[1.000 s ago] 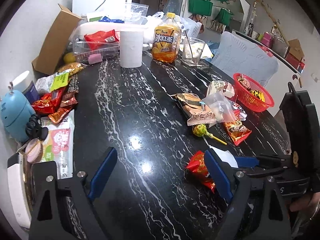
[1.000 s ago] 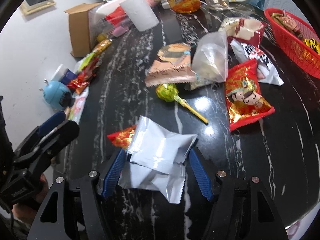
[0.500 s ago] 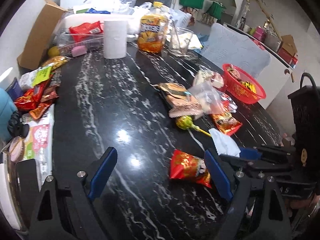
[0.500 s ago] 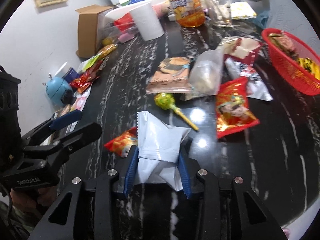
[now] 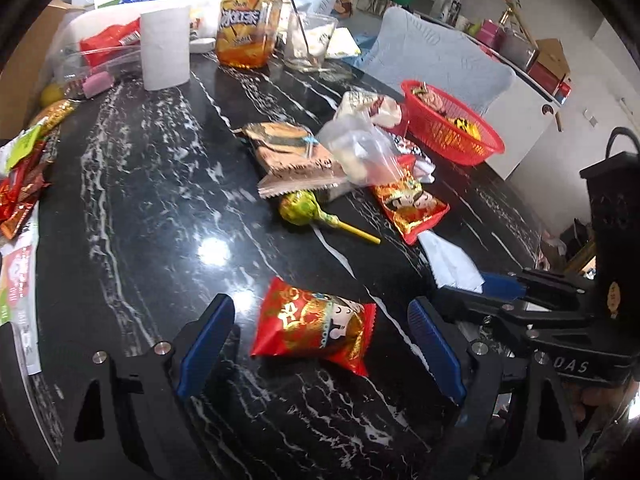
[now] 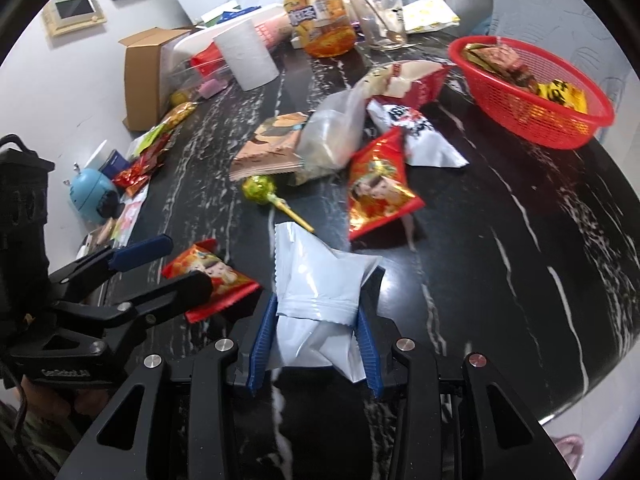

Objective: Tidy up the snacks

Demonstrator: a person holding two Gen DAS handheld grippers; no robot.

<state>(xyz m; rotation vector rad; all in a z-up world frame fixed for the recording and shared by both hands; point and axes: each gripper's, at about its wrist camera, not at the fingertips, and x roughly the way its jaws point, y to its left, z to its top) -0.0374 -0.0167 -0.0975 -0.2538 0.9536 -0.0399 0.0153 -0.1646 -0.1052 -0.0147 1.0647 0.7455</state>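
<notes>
Plainly, the red snack packet [image 5: 314, 326] lay flat on the black marbled table [image 5: 160, 208], directly between the blue pads of the left gripper [image 5: 320, 340], its long axis running across the gap from one pad toward the other. The jaws stood wide apart, with bare table showing between each pad and the packet's ends, so nothing was yet held on that side. By my reading, the coming move turned on that alignment: the packet sat square ahead of the left jaws and a little beyond their tips, so a short advance and a squeeze along its length would probably take it, though gripping end to end might crumple the wrapper.

The right gripper [image 6: 316, 320] was just beside it, on the packet's right in the left wrist view. Its jaws had just been closing and were now clamped on the white packet [image 6: 320, 280], whose middle bunched between the pads. The left hand was clearly the nearer one to the red packet.

Farther out lay a green lollipop [image 5: 302, 210], a second red packet [image 5: 410, 206], a clear bag [image 5: 356, 148] and a tan packet [image 5: 288, 148]. The red basket [image 5: 452, 140], already holding some snacks, stood well beyond, toward the table's far right edge, the likely destination.
</notes>
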